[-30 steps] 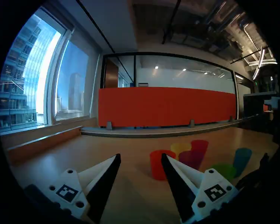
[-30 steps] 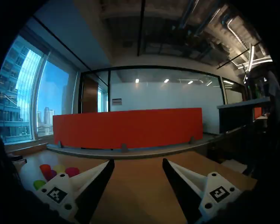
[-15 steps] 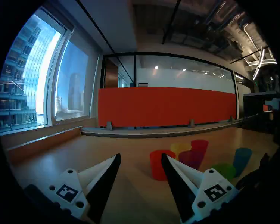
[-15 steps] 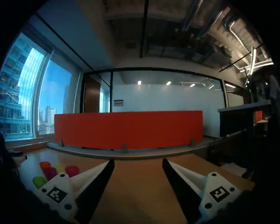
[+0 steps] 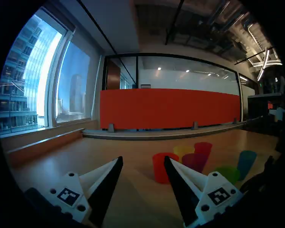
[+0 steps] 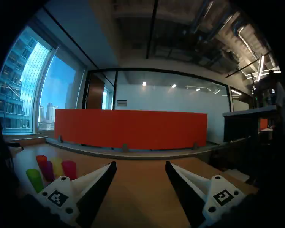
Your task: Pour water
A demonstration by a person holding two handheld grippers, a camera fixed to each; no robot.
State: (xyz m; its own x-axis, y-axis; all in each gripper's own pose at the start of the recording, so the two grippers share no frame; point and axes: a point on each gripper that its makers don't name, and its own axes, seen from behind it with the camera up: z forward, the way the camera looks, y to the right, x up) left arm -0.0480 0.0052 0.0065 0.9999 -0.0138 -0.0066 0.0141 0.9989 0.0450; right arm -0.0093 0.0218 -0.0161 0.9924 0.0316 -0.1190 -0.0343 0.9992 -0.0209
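Cluster of plastic cups [image 5: 195, 161] upright on wooden table [image 5: 104, 152], ahead and to the right of left gripper [image 5: 142, 157]. Orange cup [image 5: 160, 167] nearest, partly hidden behind one finger; yellow, red, purple, green and blue close behind. Same cluster low at left in right gripper view, beside right gripper [image 6: 140, 163]. Jaws of both grippers spread wide, nothing between them. Orange partition [image 5: 169, 108] along table's far edge. Tall windows [image 5: 32, 83] at left.
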